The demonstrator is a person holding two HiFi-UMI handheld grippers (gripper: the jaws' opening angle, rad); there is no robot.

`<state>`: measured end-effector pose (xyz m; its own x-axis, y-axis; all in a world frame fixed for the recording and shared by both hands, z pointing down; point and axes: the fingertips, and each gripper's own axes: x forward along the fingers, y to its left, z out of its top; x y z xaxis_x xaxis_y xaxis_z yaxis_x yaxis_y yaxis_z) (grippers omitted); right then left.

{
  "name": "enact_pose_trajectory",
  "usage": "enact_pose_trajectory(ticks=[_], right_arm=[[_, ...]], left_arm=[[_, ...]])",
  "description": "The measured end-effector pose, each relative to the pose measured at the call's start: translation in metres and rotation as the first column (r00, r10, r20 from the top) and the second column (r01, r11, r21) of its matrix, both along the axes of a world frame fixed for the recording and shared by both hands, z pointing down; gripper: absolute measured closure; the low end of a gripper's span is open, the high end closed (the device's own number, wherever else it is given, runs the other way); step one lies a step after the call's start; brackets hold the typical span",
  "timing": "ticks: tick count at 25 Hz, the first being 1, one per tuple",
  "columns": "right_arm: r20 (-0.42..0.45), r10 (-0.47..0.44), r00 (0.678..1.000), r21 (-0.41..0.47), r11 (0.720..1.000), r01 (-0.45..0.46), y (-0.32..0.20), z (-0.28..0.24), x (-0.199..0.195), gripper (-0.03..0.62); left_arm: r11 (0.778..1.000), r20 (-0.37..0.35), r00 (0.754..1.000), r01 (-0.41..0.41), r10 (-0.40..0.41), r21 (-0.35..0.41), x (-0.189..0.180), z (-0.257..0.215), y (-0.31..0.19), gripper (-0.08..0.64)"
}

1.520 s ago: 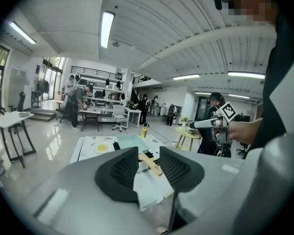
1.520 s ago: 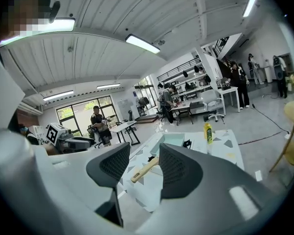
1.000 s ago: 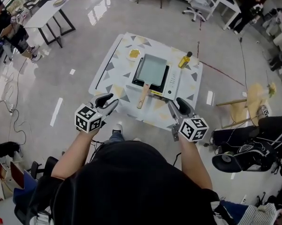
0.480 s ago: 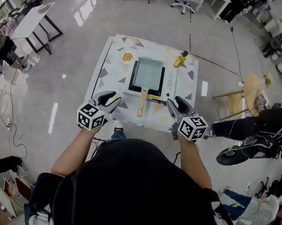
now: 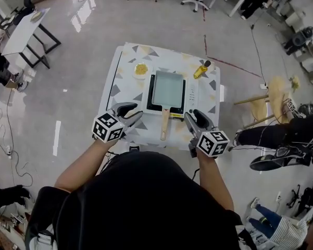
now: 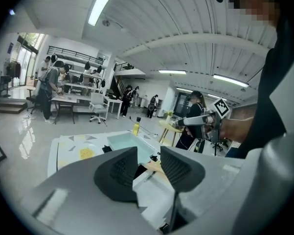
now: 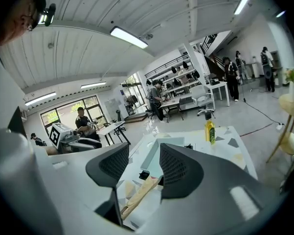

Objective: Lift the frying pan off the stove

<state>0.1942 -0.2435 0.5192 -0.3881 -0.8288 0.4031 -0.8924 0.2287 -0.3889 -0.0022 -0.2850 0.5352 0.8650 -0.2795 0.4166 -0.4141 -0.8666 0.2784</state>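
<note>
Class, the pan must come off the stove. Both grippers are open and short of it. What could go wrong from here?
1. The frying pan offers only a narrow wooden handle. If it is gripped near the end, the pan may tilt or twist.
2. The oil bottle stands upright by the far right corner of the stove. A swinging pan could topple it.

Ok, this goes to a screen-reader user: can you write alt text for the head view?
A rectangular frying pan sits on a portable stove on a patterned table, its wooden handle pointing toward the person. The left gripper and right gripper hover open and empty either side of the handle. A yellow bottle and dish stand beyond.
</note>
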Motion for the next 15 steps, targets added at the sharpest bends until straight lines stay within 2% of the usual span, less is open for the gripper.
enact_pose_trajectory(ticks=[6, 10, 13, 15], right_arm=[[0.006, 0.052, 0.999, -0.060, 0.997, -0.052, -0.008, 0.017, -0.009, 0.367], [0.041, 0.075, 0.996, -0.111, 0.991, -0.070, -0.013, 0.033, -0.016, 0.365], [0.063, 0.083, 0.994, -0.145, 0.987, -0.074, -0.014, 0.044, -0.019, 0.364], [0.091, 0.081, 0.993, -0.171, 0.983, -0.064, -0.012, 0.052, -0.022, 0.362]], left_arm=[[0.992, -0.016, 0.994, -0.107, 0.106, -0.064, 0.002, 0.018, -0.008, 0.407], [0.980, -0.028, 0.986, -0.167, 0.165, -0.108, 0.001, 0.031, -0.009, 0.400], [0.970, -0.043, 0.980, -0.197, 0.193, -0.139, 0.005, 0.039, -0.010, 0.396], [0.961, -0.071, 0.978, -0.205, 0.195, -0.186, 0.008, 0.043, -0.008, 0.393]])
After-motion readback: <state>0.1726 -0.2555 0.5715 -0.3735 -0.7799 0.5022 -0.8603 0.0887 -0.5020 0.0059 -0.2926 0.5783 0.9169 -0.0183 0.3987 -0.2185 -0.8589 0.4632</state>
